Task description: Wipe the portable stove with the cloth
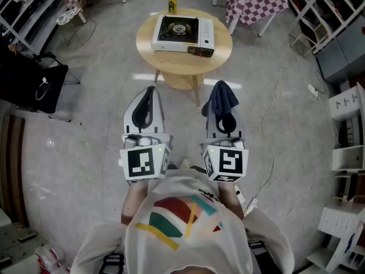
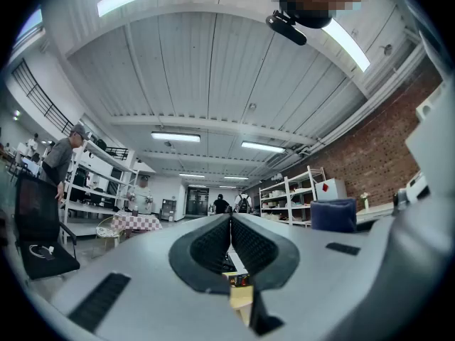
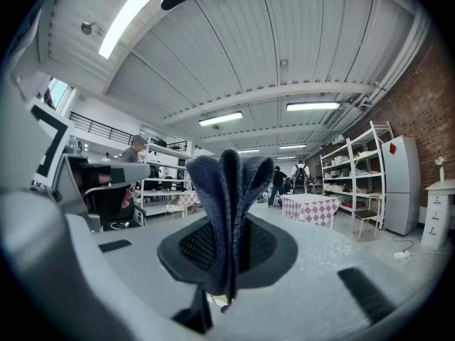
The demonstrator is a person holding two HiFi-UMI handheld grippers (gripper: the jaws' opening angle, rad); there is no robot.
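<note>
The portable stove [image 1: 183, 35], white with a black burner top, sits on a round wooden table [image 1: 217, 55] ahead of me in the head view. My right gripper [image 1: 222, 95] is shut on a dark blue cloth [image 1: 222, 100], which bunches up above its jaws; in the right gripper view the cloth [image 3: 227, 204] stands folded between the pads. My left gripper [image 1: 149, 94] is shut with nothing in it, its jaws meeting in the left gripper view [image 2: 230, 226]. Both grippers hover short of the table, over the floor.
A yellow bottle [image 1: 172, 2] stands at the table's far edge. Checkered-cloth tables [image 1: 258, 3] are beyond it, white shelving [image 1: 346, 153] is on the right and a black chair [image 1: 35, 84] on the left. A cable [image 1: 268, 147] runs across the floor.
</note>
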